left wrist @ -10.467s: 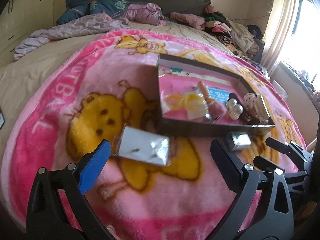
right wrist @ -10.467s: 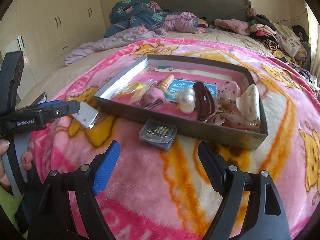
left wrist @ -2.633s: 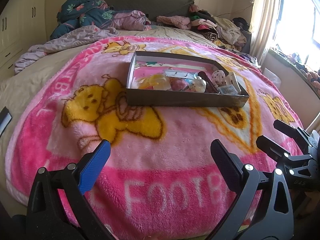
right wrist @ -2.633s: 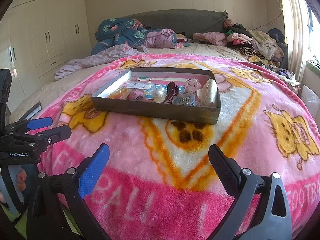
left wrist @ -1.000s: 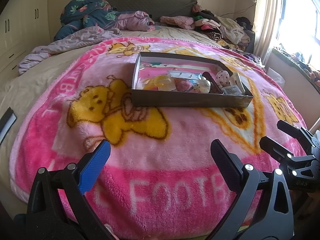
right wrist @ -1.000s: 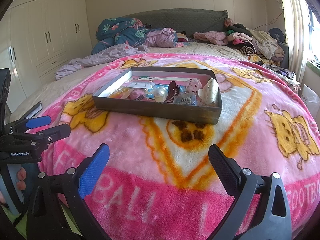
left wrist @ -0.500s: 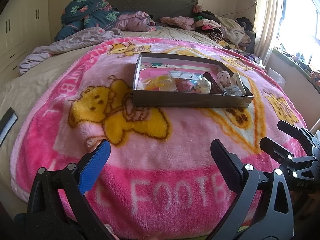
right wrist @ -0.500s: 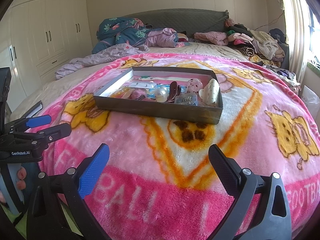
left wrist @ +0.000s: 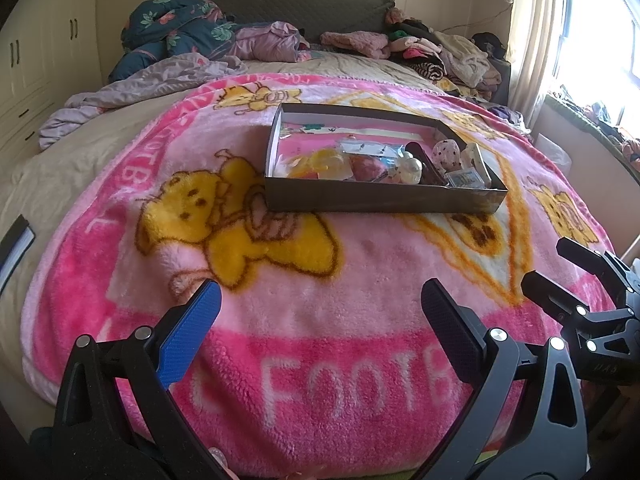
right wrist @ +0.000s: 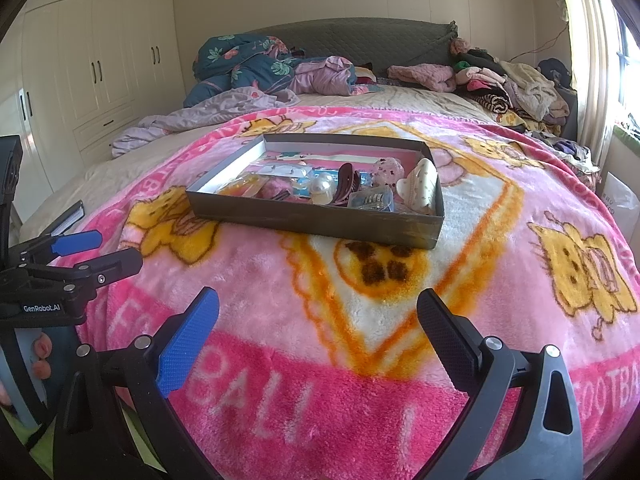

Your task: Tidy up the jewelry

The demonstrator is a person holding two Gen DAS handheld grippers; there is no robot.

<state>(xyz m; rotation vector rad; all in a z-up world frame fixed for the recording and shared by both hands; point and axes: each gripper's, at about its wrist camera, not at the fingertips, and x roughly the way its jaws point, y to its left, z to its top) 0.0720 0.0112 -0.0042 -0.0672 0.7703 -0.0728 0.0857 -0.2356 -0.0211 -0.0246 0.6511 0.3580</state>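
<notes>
The blanket (right wrist: pixel 280 292) under the box (right wrist: pixel 320 226) is a thick, fuzzy pink fleece, and the box itself looks like matt dark cardboard with a pale lining. Inside the box lie a glossy pearl-like bead (right wrist: pixel 322 188), a smooth cream clip (right wrist: pixel 420 184) of shiny plastic, and a clear plastic case (right wrist: pixel 370 201). Nearer than the box, the left gripper (left wrist: pixel 318 320) and right gripper (right wrist: pixel 316 326) are matt black plastic with silver metal screws, each with one blue, finely ribbed pad (right wrist: pixel 188 340).

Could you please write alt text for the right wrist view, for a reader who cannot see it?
A shallow dark box of jewelry and hair clips sits on a pink cartoon blanket on a bed. The open, empty right gripper frames the foreground; the left gripper, also open, shows at the left edge.
</notes>
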